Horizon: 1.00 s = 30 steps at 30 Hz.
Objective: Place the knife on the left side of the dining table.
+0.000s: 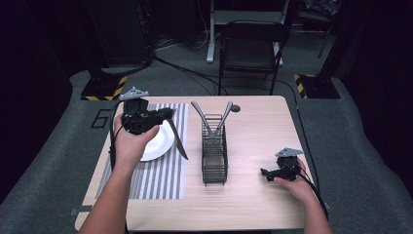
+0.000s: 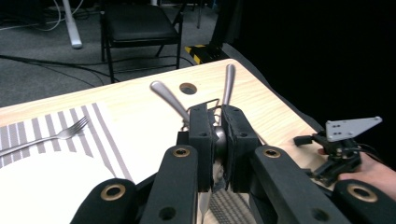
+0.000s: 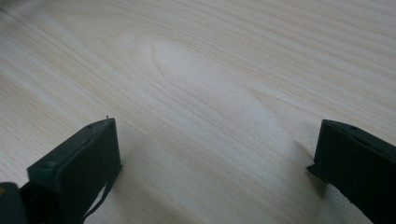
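The left gripper [image 1: 163, 116] is pinching a knife [image 1: 178, 141], blade hanging over the white plate [image 1: 160, 146]. The right gripper [image 1: 267, 172] is resting on the table [image 1: 253, 204], jaws spread.

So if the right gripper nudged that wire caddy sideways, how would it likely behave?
The wire caddy looks light, being open mesh, so it would probably slide on the smooth table. It is narrow and tall, with two utensil handles leaning out high, so a push near the top might tip it.
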Each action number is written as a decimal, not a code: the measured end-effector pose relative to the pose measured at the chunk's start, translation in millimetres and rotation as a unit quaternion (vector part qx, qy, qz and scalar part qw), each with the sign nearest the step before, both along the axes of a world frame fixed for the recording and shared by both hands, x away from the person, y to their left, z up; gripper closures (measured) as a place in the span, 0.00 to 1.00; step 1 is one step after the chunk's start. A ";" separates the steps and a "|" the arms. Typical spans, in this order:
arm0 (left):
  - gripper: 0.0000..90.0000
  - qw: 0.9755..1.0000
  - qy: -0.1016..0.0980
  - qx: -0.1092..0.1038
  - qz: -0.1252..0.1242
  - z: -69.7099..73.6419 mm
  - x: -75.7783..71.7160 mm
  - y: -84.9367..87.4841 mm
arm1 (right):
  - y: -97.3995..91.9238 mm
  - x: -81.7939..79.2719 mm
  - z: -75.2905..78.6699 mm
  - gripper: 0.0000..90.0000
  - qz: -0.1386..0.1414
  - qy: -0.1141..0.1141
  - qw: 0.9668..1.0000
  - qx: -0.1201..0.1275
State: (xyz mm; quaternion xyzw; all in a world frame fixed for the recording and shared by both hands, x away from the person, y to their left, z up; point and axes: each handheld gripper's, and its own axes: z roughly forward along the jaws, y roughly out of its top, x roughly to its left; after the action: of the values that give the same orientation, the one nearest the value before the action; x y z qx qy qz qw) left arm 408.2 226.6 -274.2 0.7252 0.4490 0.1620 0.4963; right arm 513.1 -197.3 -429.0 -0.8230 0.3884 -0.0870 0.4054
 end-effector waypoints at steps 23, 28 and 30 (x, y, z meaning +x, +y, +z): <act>0.93 0.998 0.037 0.001 0.049 -56.1 9.2 32.2 | 0.0 0.0 0.0 0.00 0.000 0.000 1.000 0.000; 0.93 0.998 0.042 -0.003 0.053 -62.7 10.8 33.9 | 0.0 0.0 0.0 0.00 0.000 0.000 1.000 0.000; 0.93 0.998 0.043 -0.004 0.054 -64.2 11.2 34.5 | 0.0 0.0 0.0 0.00 0.000 0.000 1.000 0.000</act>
State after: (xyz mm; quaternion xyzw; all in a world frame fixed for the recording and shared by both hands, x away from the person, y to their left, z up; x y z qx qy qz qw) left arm 419.4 261.1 -338.4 0.7041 0.5089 0.1557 0.4701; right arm 513.1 -197.2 -429.0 -0.8230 0.3884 -0.0873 0.4052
